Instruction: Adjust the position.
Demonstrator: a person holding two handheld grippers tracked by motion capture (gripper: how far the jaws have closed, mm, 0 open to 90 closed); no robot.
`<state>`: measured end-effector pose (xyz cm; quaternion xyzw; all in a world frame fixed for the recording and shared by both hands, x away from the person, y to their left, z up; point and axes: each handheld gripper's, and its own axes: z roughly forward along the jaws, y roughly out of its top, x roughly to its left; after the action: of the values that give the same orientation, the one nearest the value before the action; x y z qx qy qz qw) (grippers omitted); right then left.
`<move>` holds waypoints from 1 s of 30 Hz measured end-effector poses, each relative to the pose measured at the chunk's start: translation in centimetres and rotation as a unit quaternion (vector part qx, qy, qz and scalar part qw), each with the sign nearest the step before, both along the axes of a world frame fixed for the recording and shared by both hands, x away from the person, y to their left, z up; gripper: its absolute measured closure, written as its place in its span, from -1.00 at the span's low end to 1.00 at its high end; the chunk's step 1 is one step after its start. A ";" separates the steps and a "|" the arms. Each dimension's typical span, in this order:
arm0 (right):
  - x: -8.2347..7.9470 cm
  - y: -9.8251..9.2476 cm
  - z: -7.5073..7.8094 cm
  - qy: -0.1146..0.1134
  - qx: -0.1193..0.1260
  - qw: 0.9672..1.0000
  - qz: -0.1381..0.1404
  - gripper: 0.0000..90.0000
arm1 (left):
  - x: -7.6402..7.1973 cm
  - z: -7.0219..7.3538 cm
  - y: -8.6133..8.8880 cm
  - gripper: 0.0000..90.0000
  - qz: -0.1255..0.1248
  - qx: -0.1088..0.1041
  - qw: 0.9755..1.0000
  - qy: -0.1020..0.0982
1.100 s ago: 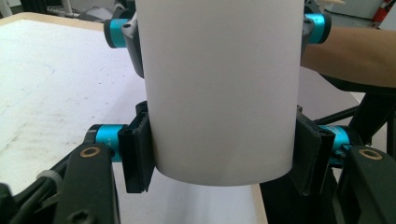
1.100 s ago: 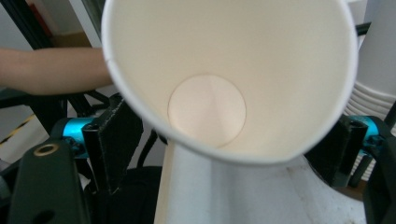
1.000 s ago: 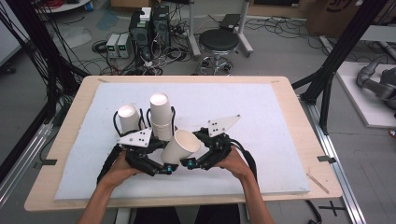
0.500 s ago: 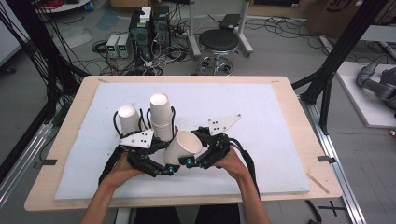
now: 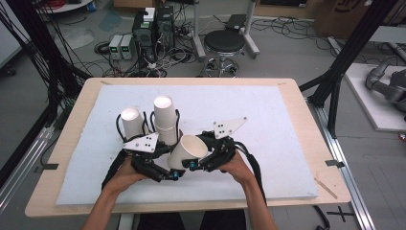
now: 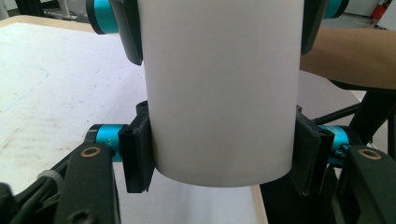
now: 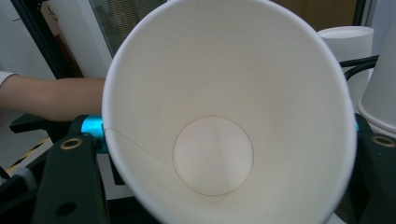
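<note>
Cup handover between two hand-held grippers

Cup [image 5: 187,151] lies tilted at lower centre of the high view, above the bench [image 5: 287,143]. Left hand-held gripper [image 6: 219,158] clamps its base; right hand-held gripper [image 5: 198,165] has just been closing around its rim end. Next, probably, left releases; stacked cups [image 5: 164,120] wait behind.

Held paper cup [image 5: 187,151]: plain white, unpatterned. Two inverted cups [image 5: 163,120]: white. Table pad [image 5: 287,124]: white, on pale wood table [image 5: 306,120]. Grippers' jaws black, teal fittings, grey plates.
</note>
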<state>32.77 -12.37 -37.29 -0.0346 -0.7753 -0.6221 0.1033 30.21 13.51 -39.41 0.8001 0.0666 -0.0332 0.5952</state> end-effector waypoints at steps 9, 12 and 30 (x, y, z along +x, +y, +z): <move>0.0 0.1 0.0 0.000 -0.005 1.000 -0.003 -0.31 | -0.1 -0.1 0.0 -0.22 0.002 0.005 1.000 0.001; 0.0 0.0 0.0 0.001 -0.005 1.000 -0.006 -0.31 | -0.1 -0.2 -0.2 -0.64 0.010 0.008 1.000 0.013; 0.1 -0.4 0.2 -0.001 -0.004 1.000 -0.013 -0.31 | -0.3 -0.2 0.9 -0.96 0.044 0.023 0.999 0.017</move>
<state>32.90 -12.78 -37.09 -0.0447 -0.7773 -0.6204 0.0947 29.94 14.43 -39.62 0.8093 0.1128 -0.0191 0.5761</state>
